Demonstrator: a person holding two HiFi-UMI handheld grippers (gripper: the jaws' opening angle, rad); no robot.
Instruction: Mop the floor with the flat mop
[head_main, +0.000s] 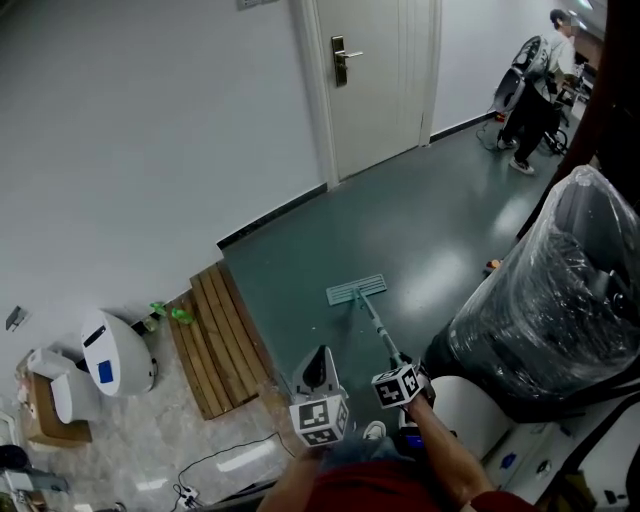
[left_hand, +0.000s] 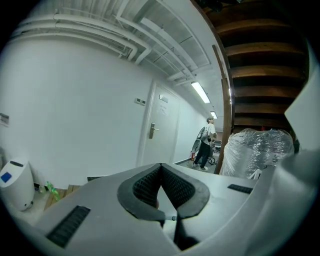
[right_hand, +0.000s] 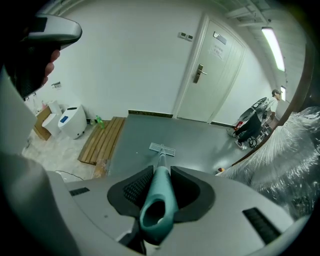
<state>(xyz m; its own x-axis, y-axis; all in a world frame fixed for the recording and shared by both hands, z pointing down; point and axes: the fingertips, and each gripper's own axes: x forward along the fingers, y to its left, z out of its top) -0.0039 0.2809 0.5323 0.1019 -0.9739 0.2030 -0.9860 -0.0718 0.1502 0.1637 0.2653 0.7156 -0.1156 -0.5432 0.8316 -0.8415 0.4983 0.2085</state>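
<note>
In the head view, the flat mop (head_main: 357, 291) lies with its pad down on the grey-green floor (head_main: 430, 220), out in front of the person. Its thin handle (head_main: 378, 330) runs back to the right tool (head_main: 400, 366), which has hold of the top end. The left tool (head_main: 319, 360) hangs just beside it and does not touch the handle. Some wooden slats (head_main: 215, 335) lie by the wall at the left. A big bundle wrapped in plastic (head_main: 560, 290) stands close at the right. A door (head_main: 370, 80) is far ahead, and another person (head_main: 535, 90) stands well away near the corner.

In the left gripper view, the two jaws are pressed together at their tips. Nothing is between them. This tool points up at the wall and the door, not at the mop.

In the right gripper view, the jaws are closed tight on the blue-green end of the handle. The handle goes down and away to the pad, which sits flat on the floor in the middle of the open part.

The step in hand looks like a mopping stroke, done with one tool only. Next, the pad likely needs to slide over the floor while it stays flat. The left tool could open and take the handle lower down to help steer. The stroke should keep off the slats and the bundle.
</note>
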